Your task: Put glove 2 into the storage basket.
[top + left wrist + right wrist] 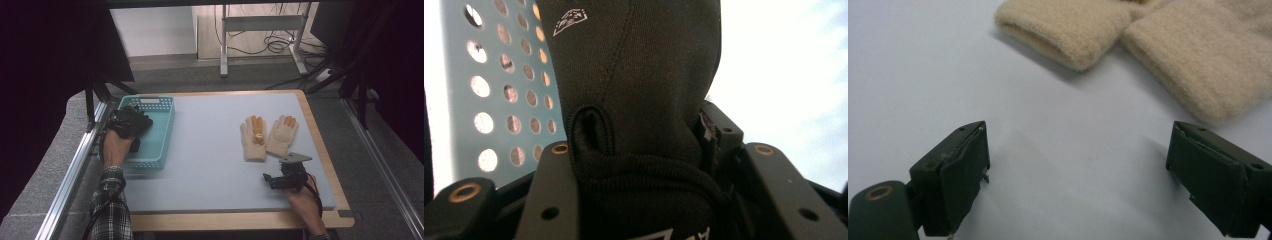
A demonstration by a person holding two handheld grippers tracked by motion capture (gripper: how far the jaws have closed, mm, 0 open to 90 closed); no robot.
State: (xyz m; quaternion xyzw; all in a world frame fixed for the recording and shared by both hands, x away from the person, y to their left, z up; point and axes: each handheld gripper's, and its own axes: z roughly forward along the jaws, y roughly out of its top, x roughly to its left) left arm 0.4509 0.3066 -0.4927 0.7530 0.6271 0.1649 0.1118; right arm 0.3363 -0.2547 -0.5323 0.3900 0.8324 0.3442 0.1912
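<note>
Glove, black [634, 100], soft, light, limp knit: clamped at cuff by left gripper [131, 125] over teal basket [162, 131]; right gripper [1078, 175] gapes wide, empty

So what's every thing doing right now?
Black glove: clamped between the left gripper's jaws, over the basket.
Left gripper: shut on the black glove.
Right gripper: open, empty, low over the table.
Blue basket: upright on the table.
Beige gloves: lying flat, side by side.
</note>
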